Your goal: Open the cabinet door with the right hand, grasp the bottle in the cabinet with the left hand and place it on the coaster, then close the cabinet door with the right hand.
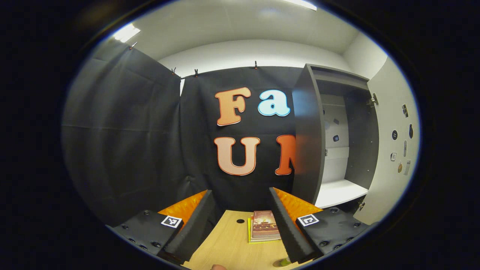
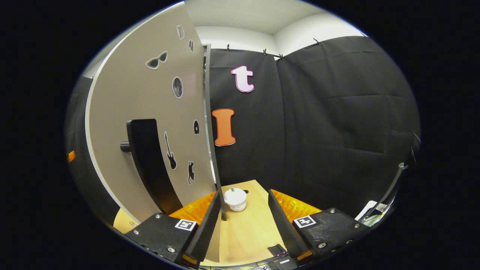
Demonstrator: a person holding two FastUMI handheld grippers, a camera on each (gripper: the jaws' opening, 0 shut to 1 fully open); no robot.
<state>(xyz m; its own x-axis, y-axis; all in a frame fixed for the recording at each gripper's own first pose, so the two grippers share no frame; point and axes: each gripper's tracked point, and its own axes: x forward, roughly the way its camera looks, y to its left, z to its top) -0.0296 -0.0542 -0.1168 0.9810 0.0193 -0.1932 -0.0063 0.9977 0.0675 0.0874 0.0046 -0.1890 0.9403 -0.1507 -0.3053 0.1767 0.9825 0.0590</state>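
Left gripper view: left hand-held gripper [image 1: 240,221] sat low over the light wooden surface [image 1: 228,243], jaws spread wide, nothing between them. Just past the fingers a small stack of thin books [image 1: 264,226] with a reddish-brown cover lay flat on the surface, a yellow edge showing under it. A small dark hole in the surface sat just left of the stack. At the bottom edge, by the right finger, a green-yellow round bit poked out, too cut off to identify. Further right the tall dark grey cabinet [image 1: 337,138] stood with its pale door [image 1: 397,150] swung open to the right, small dark stickers on the door's face. Interior looked bare on the white shelf [image 1: 339,192]; couldn't spot the bottle in there.

Right gripper view: the pale cabinet door [image 2: 150,123] filled the left side, edge-on toward the camera, black vertical handle [image 2: 148,161] on its face, stickers of sunglasses, a guitar and others beside it. Right hand-held gripper [image 2: 242,217] was open, gripping nothing; its left finger was just beside the door's lower edge, contact unclear. Between the fingers, farther off on the wooden surface [image 2: 247,232], stood a small white round lidded jar [image 2: 235,199].
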